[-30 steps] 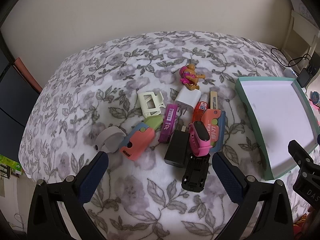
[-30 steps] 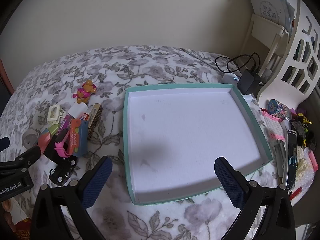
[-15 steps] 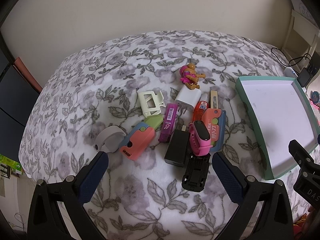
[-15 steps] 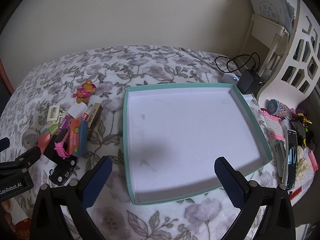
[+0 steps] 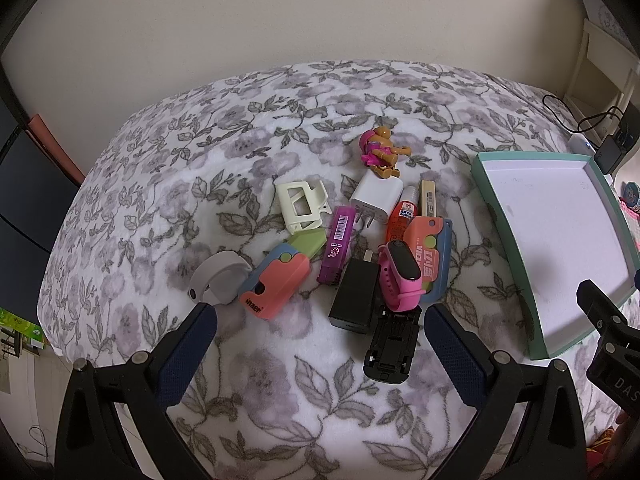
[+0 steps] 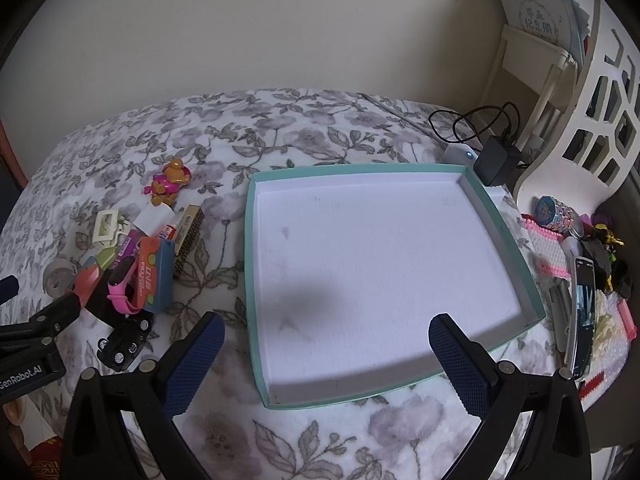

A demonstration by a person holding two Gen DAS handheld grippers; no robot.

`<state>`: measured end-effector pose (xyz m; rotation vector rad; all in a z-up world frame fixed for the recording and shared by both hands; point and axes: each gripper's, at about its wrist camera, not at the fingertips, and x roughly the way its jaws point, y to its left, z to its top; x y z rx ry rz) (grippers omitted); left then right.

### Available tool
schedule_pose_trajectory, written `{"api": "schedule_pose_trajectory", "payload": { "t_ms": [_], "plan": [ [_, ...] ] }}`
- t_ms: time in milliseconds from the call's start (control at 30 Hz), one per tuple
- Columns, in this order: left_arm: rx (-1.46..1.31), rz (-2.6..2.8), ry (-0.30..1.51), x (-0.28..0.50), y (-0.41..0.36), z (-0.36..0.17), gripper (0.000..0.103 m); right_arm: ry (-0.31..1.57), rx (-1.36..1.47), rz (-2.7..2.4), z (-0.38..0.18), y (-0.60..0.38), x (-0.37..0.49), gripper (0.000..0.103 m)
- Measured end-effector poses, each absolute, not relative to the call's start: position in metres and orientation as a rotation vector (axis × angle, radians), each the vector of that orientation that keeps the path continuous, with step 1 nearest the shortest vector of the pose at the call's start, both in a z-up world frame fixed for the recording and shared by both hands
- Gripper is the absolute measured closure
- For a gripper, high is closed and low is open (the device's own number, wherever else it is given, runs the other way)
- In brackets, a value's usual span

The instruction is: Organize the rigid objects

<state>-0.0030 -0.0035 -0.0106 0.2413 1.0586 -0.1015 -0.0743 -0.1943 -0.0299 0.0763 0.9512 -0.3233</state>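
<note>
A heap of small rigid objects lies on the floral blanket: a pink watch (image 5: 400, 276), a black charger (image 5: 354, 300), a black toy car (image 5: 394, 344), a purple tube (image 5: 338, 250), a salmon cutter (image 5: 276, 286), a white adapter (image 5: 376, 196), a cream clip (image 5: 302, 206) and a pink toy figure (image 5: 380, 152). My left gripper (image 5: 320, 336) is open, just short of the heap. An empty teal-rimmed tray (image 6: 250, 264) lies to the right. My right gripper (image 6: 326, 342) is open above the tray's near edge.
A grey tape roll (image 5: 218, 282) lies left of the heap. A black plug and cable (image 6: 496, 160) sit behind the tray. A cluttered strip with a phone (image 6: 582, 312) and a watch (image 6: 554, 212) runs along the right. A white rack (image 6: 592, 120) stands beyond.
</note>
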Motion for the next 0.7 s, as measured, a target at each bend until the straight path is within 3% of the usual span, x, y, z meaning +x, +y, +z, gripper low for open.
{"api": "schedule_pose_trajectory", "payload": {
  "t_ms": [333, 500, 700],
  "plan": [
    [0.213, -0.104, 1.056, -0.003, 0.001, -0.01, 0.0, 0.941, 0.084, -0.317, -0.028, -0.194, -0.075, 0.0],
    [0.11, -0.037, 1.065, 0.006, 0.027, -0.009, 0.0, 0.901, 0.057, -0.243, -0.017, -0.177, -0.072, 0.0],
    [-0.022, 0.08, 1.126, 0.023, 0.072, -0.018, 0.0, 0.984, 0.067, -0.134, -0.02, -0.149, -0.049, 0.0]
  ]
}}
